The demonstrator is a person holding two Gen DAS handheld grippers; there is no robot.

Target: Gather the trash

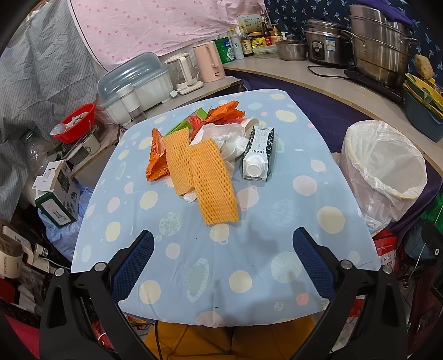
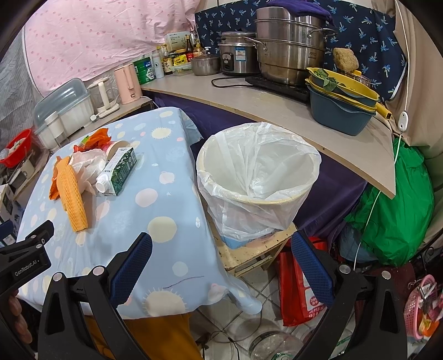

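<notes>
A pink dotted sheet [image 1: 144,25] hangs behind; a curved counter [image 2: 277,110] carries steel pots [image 2: 288,52] and kettles [image 1: 209,62]; pale floor tiles [image 2: 265,299] lie beside the blue spotted tabletop [image 1: 221,263].

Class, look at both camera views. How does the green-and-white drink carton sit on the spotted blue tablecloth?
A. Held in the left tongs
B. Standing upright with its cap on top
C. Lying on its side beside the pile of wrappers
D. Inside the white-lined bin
C: the green-and-white drink carton lies flat on the spotted blue tablecloth, white cap end facing the camera, next to the orange foam net sleeves.
</notes>
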